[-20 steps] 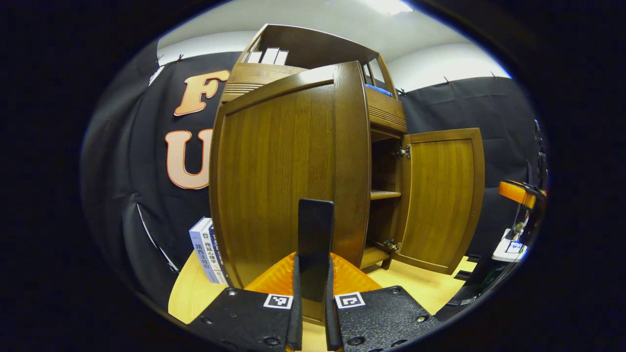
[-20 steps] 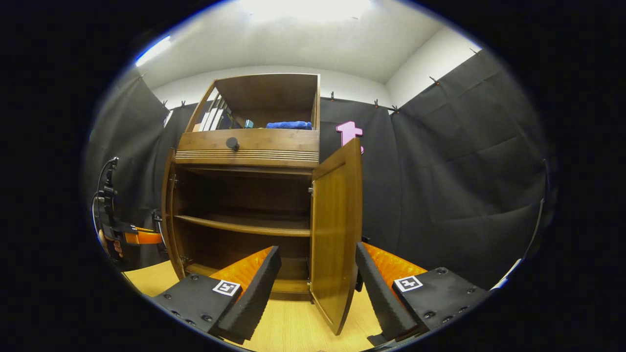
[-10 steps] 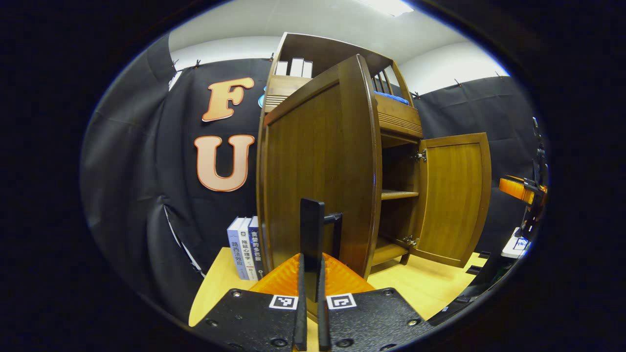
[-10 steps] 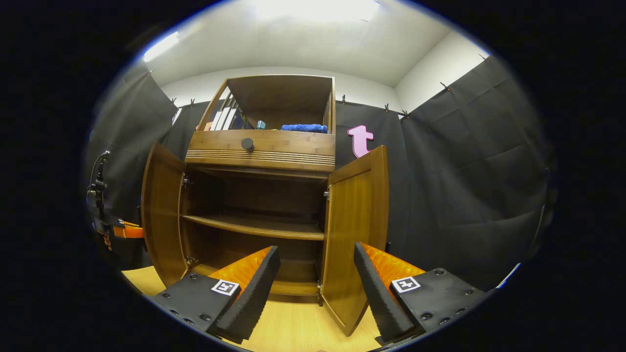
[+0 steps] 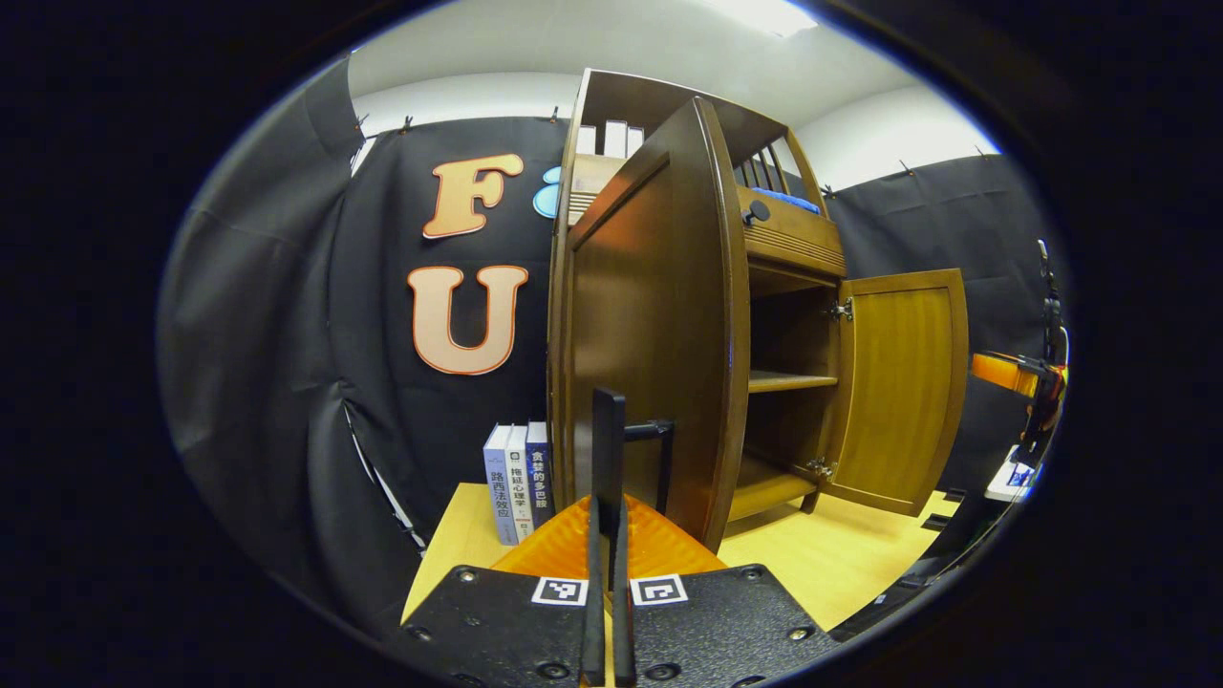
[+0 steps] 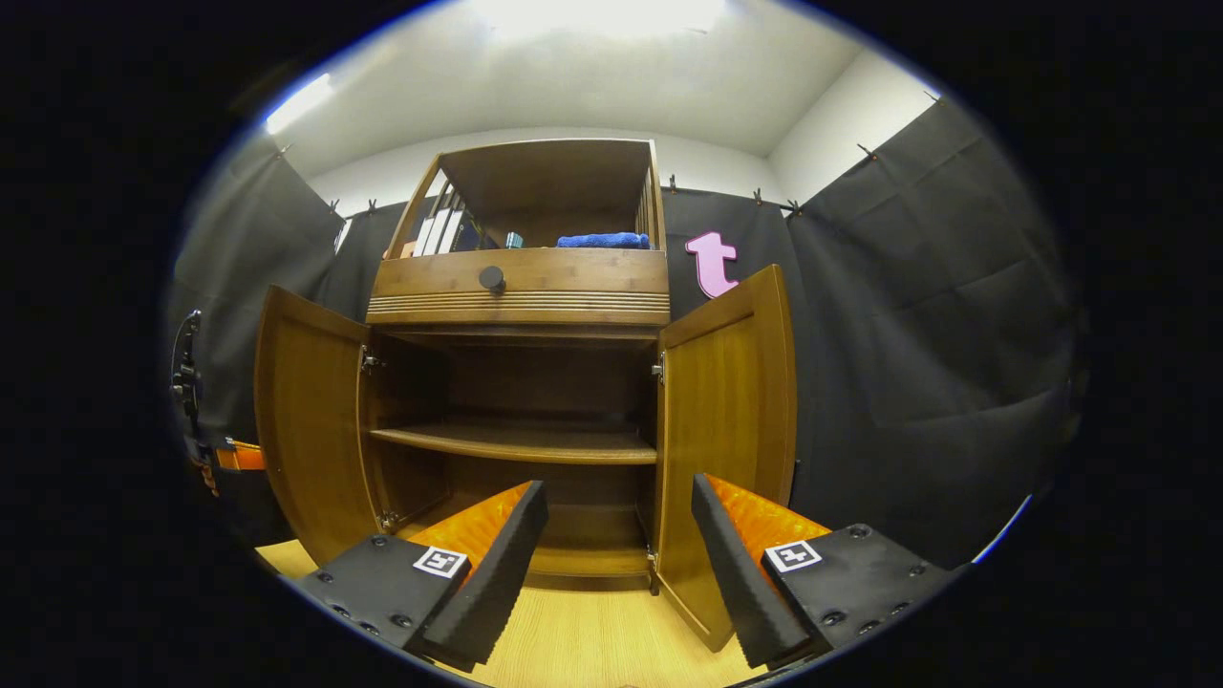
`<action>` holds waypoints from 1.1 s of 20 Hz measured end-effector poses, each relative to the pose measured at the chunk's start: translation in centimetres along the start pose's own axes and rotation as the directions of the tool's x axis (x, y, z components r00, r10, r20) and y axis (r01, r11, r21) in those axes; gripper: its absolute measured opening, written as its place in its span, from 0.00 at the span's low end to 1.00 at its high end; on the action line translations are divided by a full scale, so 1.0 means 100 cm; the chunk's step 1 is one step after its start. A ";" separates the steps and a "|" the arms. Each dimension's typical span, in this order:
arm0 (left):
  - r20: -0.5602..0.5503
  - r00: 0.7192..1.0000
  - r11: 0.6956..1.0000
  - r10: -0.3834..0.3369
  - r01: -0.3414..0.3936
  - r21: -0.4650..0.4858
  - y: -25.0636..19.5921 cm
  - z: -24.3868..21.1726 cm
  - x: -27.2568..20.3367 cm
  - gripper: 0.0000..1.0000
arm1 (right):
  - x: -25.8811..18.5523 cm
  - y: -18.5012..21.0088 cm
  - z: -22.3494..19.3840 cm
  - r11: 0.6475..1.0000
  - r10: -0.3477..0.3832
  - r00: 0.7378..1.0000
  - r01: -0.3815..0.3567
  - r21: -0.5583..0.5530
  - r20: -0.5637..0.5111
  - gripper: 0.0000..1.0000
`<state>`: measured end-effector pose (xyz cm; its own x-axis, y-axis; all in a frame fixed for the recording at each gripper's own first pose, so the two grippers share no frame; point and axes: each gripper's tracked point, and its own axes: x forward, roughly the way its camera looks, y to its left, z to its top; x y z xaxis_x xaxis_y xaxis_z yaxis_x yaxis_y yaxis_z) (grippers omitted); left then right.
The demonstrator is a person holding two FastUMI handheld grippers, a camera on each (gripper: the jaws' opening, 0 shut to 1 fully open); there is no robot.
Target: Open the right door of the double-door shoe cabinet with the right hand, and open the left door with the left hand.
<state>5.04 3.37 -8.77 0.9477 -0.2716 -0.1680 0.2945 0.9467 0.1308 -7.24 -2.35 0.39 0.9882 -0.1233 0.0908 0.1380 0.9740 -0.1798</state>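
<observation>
In the left gripper view, three books [image 5: 517, 481] stand upright on the counter [image 5: 831, 564] at about 8 o'clock from the shoe cabinet [image 5: 783, 315], just beside its left side. The left gripper [image 5: 609, 497] sits at 6 o'clock in this view, its jaws drawn narrow, nearly together, on a thin dark handle [image 5: 648, 459] that stands off the outer face of the left door [image 5: 659, 334]. The handle's bar shows just to the right of the fingers; whether both fingers actually press on it I cannot tell. The left door is swung wide, seen almost edge-on. Past it, toward 3 o'clock, the cabinet's inside shelf [image 5: 779, 381] is bare, and the right door [image 5: 898, 392] stands open. Far off at 3 o'clock the other gripper shows at the view's edge.

In the right gripper view, the left door [image 6: 311, 420] stands open at 9 o'clock, with part of the other gripper just beyond it at the edge. The shoe cabinet [image 6: 521, 287] is at centre, both shelves bare, a round knob [image 6: 491, 278] on the drawer front above them. At 12 o'clock the top bay holds upright books [image 6: 438, 229] and a folded blue cloth [image 6: 602, 241]. The right door [image 6: 731, 430] is open at about 3 o'clock from centre. The right gripper [image 6: 619, 549] hangs at 6 o'clock, jaws wide apart and holding nothing, clear of the door, above the counter [image 6: 583, 640].
</observation>
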 end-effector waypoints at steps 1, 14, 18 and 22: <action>0.003 1.000 1.000 -0.011 0.011 -0.006 0.000 0.000 -0.001 0.03 | 0.002 0.002 -0.001 1.000 -0.002 1.000 0.002 0.000 -0.001 1.00; 0.008 1.000 0.999 0.014 -0.014 0.028 0.031 0.003 -0.006 0.01 | 0.009 0.023 -0.010 1.000 0.015 1.000 -0.015 0.002 -0.023 1.00; 0.009 0.999 0.999 0.041 -0.041 -0.010 0.050 0.003 -0.007 0.00 | 0.008 0.027 -0.009 1.000 0.024 1.000 -0.024 -0.005 -0.017 1.00; 0.008 1.000 1.000 0.027 -0.027 0.003 0.056 0.003 -0.006 0.00 | 0.007 0.029 -0.008 1.000 0.026 1.000 -0.026 -0.011 -0.012 0.98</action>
<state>6.11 8.80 -7.66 0.9561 -0.2476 -0.1569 0.2695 0.9530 0.1383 -6.09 0.29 -0.82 0.9922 -0.0999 0.0744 0.1126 0.9747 -0.1932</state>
